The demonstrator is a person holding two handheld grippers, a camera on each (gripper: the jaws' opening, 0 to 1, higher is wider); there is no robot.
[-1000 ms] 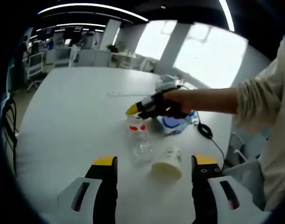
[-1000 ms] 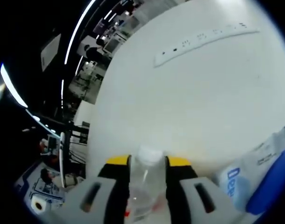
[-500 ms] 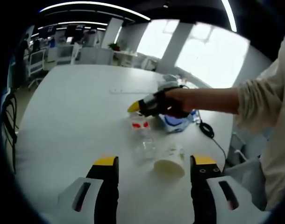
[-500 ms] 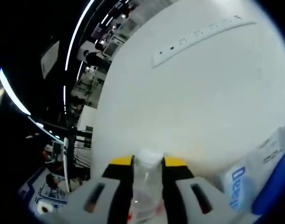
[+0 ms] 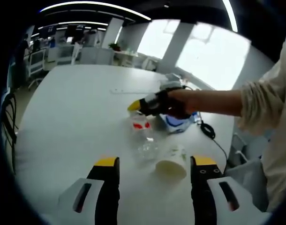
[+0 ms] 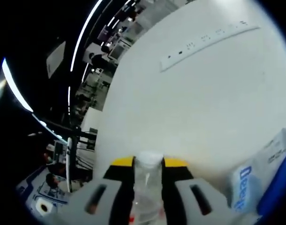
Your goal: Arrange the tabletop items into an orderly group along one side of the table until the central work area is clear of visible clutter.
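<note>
In the left gripper view I am holding my left gripper (image 5: 152, 161) low at the bottom of the frame, jaws spread wide with nothing between them, while the white paper cup lying on its side (image 5: 171, 163) is sitting just ahead of the gap. Compared with a second ago it has barely shifted in the frame, so I am idling this hand. Just up and left of the cup, the clear plastic bottle with a red label (image 5: 143, 136) is standing on the white table (image 5: 68, 112), pinched by my right gripper (image 5: 133, 107) reaching in from the right. In the right gripper view, that gripper (image 6: 148, 162) is staying clamped on the bottle's white-capped neck (image 6: 148, 160), and the white power strip (image 6: 209, 40) at upper right has drifted slightly. I am judging the bottle is gripped but not yet carried aside. The blue-and-white wipes pack (image 6: 255, 180) is lying at lower right.
</note>
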